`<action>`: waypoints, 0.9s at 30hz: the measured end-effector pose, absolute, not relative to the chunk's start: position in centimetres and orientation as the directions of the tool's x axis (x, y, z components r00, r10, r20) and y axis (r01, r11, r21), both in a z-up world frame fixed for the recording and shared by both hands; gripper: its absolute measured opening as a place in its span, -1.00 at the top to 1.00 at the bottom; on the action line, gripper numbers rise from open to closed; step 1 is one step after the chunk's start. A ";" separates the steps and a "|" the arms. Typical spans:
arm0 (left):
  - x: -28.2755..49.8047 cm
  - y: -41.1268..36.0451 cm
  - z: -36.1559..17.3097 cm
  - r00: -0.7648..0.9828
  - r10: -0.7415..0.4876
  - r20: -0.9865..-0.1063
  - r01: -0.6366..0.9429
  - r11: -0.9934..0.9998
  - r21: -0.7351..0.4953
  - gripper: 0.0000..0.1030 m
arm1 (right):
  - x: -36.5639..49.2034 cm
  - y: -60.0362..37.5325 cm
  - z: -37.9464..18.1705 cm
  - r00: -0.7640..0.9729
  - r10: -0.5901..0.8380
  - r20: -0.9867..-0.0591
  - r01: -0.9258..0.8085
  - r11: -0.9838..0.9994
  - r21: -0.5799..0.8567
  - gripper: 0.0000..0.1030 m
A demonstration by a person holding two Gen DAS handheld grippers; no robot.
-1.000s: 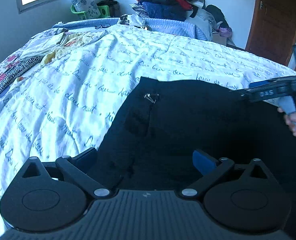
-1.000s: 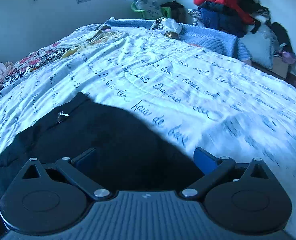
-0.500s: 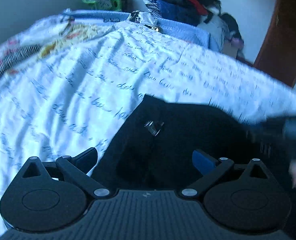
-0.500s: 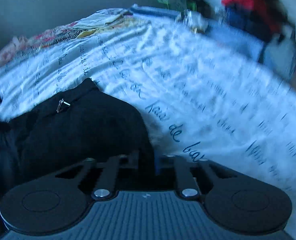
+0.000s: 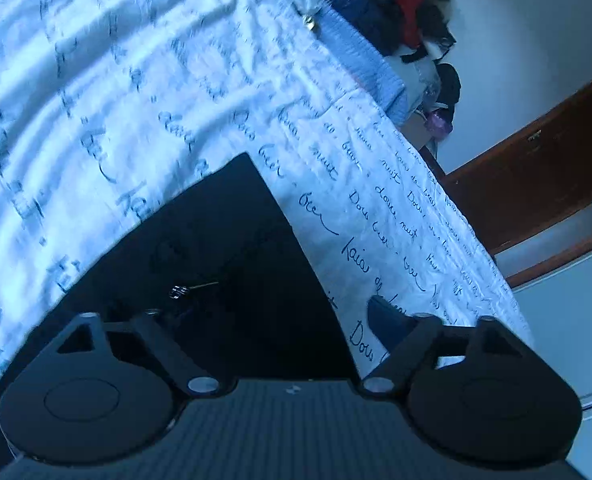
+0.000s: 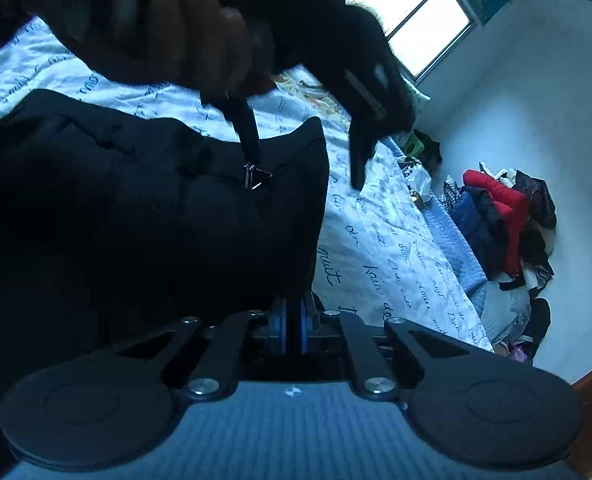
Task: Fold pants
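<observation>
Black pants [image 6: 143,216] lie on the bed, on the white bedspread w/ cursive script [image 5: 143,92]. Fabric is dark, matte, w/ soft creases; in the R wrist view one edge is lifted into a raised peak. Small metal clasp [image 6: 252,176] sits on the pants near the waist area, a short black strap running up from it; same clasp [image 5: 177,291] shows in the L wrist view. In the L view the pants end in a sharp corner pointing up the bed.

Right tool [image 6: 291,326]: jaws pinched narrow, blue pads together on the pants' edge, cloth pulled up from the bed there.

Left tool [image 5: 263,320]: jaws spread wide, nothing between them; one finger over black fabric, the blue pad [image 5: 388,326] over the bedspread just beside the pants' edge. In the R view it hangs above the pants w/ the person's hand [image 6: 175,28] wrapped round its grip.

Background: clothes pile, red + blue [image 6: 496,216], by the wall; window [image 6: 424,28]; brown door [image 5: 544,176].
</observation>
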State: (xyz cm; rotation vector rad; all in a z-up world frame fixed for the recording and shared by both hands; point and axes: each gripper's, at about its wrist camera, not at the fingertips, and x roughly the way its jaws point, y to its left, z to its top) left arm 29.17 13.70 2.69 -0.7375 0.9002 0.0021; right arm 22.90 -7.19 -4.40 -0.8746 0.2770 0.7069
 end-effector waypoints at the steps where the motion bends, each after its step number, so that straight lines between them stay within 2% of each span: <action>1: 29.1 13.9 2.4 0.640 -0.312 -0.702 -0.299 0.741 -0.601 -0.14 | 23.0 -7.1 -4.5 0.744 0.449 -0.495 -0.666 0.435 -0.606 0.87; 3: 29.0 14.1 1.9 0.629 -0.347 -0.696 -0.307 0.712 -0.632 0.52 | 23.0 -7.3 -4.4 0.743 0.456 -0.491 -0.668 0.446 -0.596 0.87; 4: 28.7 14.2 1.6 0.625 -0.355 -0.696 -0.319 0.697 -0.642 0.66 | 23.1 -7.4 -4.4 0.741 0.459 -0.490 -0.669 0.454 -0.588 0.88; 5: 28.4 14.2 1.4 0.628 -0.354 -0.694 -0.322 0.693 -0.645 0.71 | 22.8 -7.6 -4.2 0.745 0.460 -0.483 -0.666 0.465 -0.583 0.88; 8: 26.5 14.3 1.4 0.656 -0.332 -0.677 -0.315 0.695 -0.646 0.75 | 23.3 -7.3 -4.3 0.765 0.435 -0.474 -0.643 0.497 -0.582 0.85; 9: 25.9 14.2 1.6 0.665 -0.330 -0.670 -0.305 0.699 -0.647 0.75 | 23.0 -7.3 -4.5 0.787 0.421 -0.452 -0.617 0.508 -0.601 0.73; 10: 25.3 14.2 1.8 0.670 -0.326 -0.667 -0.297 0.706 -0.643 0.76 | 23.2 -7.1 -4.9 0.808 0.389 -0.442 -0.589 0.511 -0.626 0.45; 12: 24.0 14.1 2.2 0.683 -0.322 -0.655 -0.274 0.719 -0.639 0.75 | 23.5 -7.1 -5.6 0.840 0.337 -0.426 -0.543 0.503 -0.672 0.24; 17: 21.0 14.7 2.6 0.691 -0.348 -0.634 -0.234 0.722 -0.651 0.75 | 24.8 -10.1 -5.6 0.884 0.196 -0.425 -0.455 0.574 -0.681 0.31; 20: 19.2 15.3 2.4 0.683 -0.380 -0.624 -0.208 0.717 -0.665 0.75 | 23.6 -12.3 -5.9 0.924 0.070 -0.376 -0.353 0.531 -0.770 0.37; 21: 18.6 15.4 2.4 0.680 -0.384 -0.624 -0.197 0.725 -0.660 0.75 | 22.9 -12.9 -6.1 0.936 0.039 -0.350 -0.323 0.493 -0.808 0.47; 22: 18.0 15.5 2.2 0.676 -0.387 -0.627 -0.188 0.733 -0.654 0.75 | 22.2 -13.4 -6.3 0.939 0.018 -0.343 -0.311 0.469 -0.827 0.72; 23: 17.5 15.6 2.1 0.672 -0.389 -0.630 -0.178 0.741 -0.647 0.75 | 21.6 -14.0 -6.3 0.932 0.009 -0.361 -0.324 0.467 -0.823 0.81; 27: 15.5 15.5 1.8 0.657 -0.378 -0.652 -0.142 0.787 -0.600 0.75 | 19.2 -15.3 -6.4 0.902 0.008 -0.431 -0.383 0.478 -0.790 0.94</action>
